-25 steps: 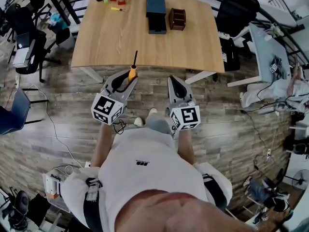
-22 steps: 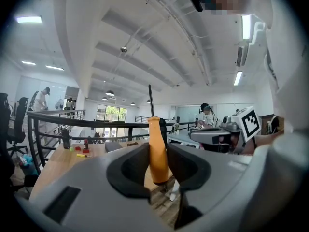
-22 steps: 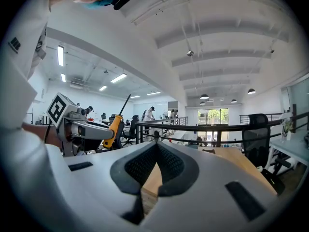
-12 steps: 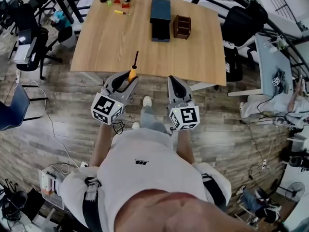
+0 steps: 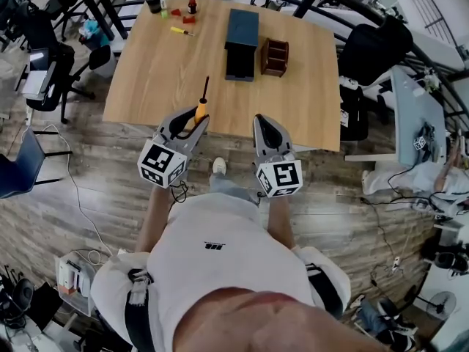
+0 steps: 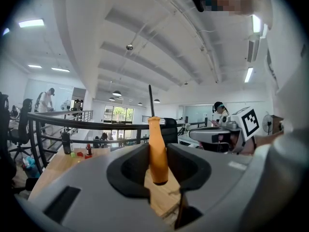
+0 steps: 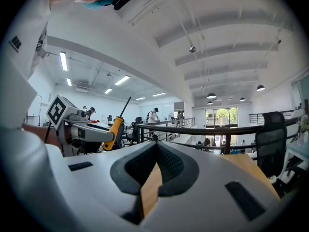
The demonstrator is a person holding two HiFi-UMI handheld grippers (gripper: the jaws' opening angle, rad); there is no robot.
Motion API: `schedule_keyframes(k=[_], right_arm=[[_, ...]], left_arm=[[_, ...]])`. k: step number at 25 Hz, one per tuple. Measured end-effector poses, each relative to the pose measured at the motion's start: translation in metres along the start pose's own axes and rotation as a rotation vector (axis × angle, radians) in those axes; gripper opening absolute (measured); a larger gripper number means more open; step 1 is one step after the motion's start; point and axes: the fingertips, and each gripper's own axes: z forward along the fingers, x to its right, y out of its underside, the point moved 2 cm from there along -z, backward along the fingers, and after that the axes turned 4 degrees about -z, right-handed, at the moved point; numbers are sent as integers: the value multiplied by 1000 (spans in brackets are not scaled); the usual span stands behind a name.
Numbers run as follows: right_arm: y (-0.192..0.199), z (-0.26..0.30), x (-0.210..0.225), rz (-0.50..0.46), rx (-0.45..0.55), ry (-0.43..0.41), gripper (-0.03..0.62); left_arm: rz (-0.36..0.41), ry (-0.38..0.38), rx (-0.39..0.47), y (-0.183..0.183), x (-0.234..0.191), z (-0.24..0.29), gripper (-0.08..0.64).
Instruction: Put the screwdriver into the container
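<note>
Left gripper (image 5: 193, 118) is clamped on the screwdriver (image 6: 157, 144) by its orange handle, shaft upright. My right gripper (image 5: 264, 120) sits closed and empty beside it. I'd carry the screwdriver ahead and rightward over the brown container (image 5: 275, 56), tip the shaft down, then release.

No word, number or brand name can be read in any view. The small black mark (image 5: 213, 247) on the chest of the person's white shirt (image 5: 220, 277) is too small to make out. The left cube (image 5: 162, 165) on the left tool (image 5: 189, 117) and the right cube (image 5: 279, 178) on the right tool (image 5: 264, 119) carry only black-and-white square marker patterns, no letters or digits.
</note>
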Motion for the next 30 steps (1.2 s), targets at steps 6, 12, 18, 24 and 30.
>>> schedule_keyframes(k=[6,12,18,24,30], right_arm=[[-2,27,35,7,7,-23,-6],[1,53,65,13,7,-41,-6],[6,75,92,17,-5,-52,-6],[12,93,108,22,-25,-55,-6],[19,113,117,27,-43,-41,-6]], left_arm=[[-9,-21,-4,-10,-13,36,123],[-21,-41,-11,-13,-29,71,123],[-27,-49,-20,-17,-44,102,123],[-34,-41,-30,-18,-56,124,123],[-36,-19,-44,-17,-71,142,123]])
